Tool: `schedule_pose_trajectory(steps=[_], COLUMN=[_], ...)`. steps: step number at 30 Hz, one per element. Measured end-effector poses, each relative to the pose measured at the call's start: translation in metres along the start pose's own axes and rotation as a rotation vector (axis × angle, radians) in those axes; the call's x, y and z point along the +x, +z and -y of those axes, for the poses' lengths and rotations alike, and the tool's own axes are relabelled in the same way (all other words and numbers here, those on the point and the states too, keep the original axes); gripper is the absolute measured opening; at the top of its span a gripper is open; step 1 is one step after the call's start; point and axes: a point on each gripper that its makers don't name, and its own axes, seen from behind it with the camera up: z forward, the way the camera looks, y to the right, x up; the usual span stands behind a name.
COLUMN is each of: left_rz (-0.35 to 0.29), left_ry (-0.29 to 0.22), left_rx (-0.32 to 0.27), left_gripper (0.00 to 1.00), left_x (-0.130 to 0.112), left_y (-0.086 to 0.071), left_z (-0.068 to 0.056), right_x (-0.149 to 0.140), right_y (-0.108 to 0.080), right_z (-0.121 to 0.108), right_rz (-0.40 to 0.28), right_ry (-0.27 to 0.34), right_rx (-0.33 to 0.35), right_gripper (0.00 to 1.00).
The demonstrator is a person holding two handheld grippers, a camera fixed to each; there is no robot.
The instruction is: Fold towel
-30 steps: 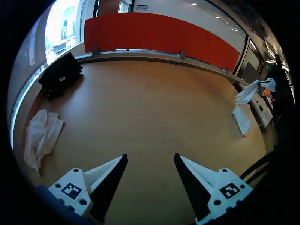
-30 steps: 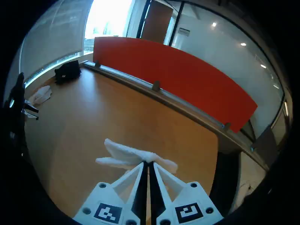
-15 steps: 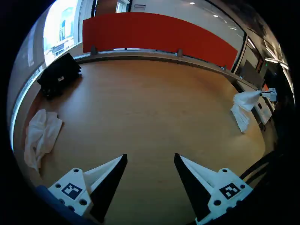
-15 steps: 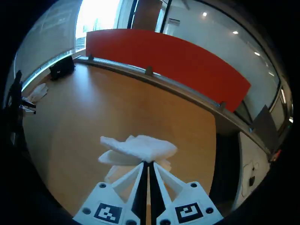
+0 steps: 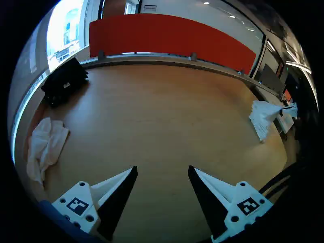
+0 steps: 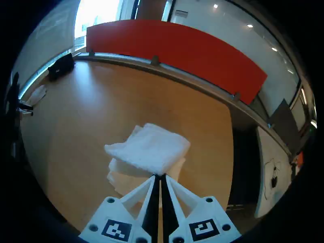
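A white towel (image 6: 150,152) is partly folded, its top layer lifted and draped over the lower layers near the wooden table's right end. My right gripper (image 6: 160,178) is shut on the towel's near edge. In the left gripper view the same towel (image 5: 261,117) hangs at the far right, held by the right gripper (image 5: 288,109). My left gripper (image 5: 162,172) hovers open above bare table, nothing between its fingers. A second white towel (image 5: 44,146) lies crumpled at the table's left edge.
A black bag (image 5: 65,79) sits at the table's far left corner. A red divider panel (image 5: 170,36) runs along the table's (image 5: 162,109) back edge. In the right gripper view the crumpled towel (image 6: 36,94) and black bag (image 6: 60,67) lie far left.
My right gripper has carried the towel's edge over and down, so the lifted layer now spreads flat over the lower one. The left gripper has stayed put.
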Motion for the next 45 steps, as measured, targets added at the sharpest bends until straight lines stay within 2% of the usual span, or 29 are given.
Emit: schedule_pose_trajectory(steps=[14, 23, 32, 39, 45], left_rz=[0.005, 0.008, 0.009, 0.011, 0.013], left_ry=[0.002, 0.004, 0.006, 0.007, 0.008], left_rx=[0.012, 0.017, 0.02, 0.025, 0.027], left_gripper=[0.93, 0.93, 0.93, 0.93, 0.93], left_x=[-0.004, -0.005, -0.005, -0.006, -0.007], left_y=[-0.003, -0.002, -0.003, -0.004, -0.004], left_z=[0.004, 0.005, 0.005, 0.006, 0.007], right_x=[-0.046, -0.068, -0.088, -0.098, -0.099], right_y=[0.018, 0.033, 0.05, 0.061, 0.064], right_z=[-0.01, -0.009, -0.008, -0.006, -0.005], right_rz=[0.092, 0.142, 0.19, 0.216, 0.222], right_ry=[0.056, 0.067, 0.105, 0.143, 0.148], right_rx=[-0.016, -0.019, -0.025, -0.037, -0.049], right_gripper=[0.02, 0.02, 0.02, 0.03, 0.04])
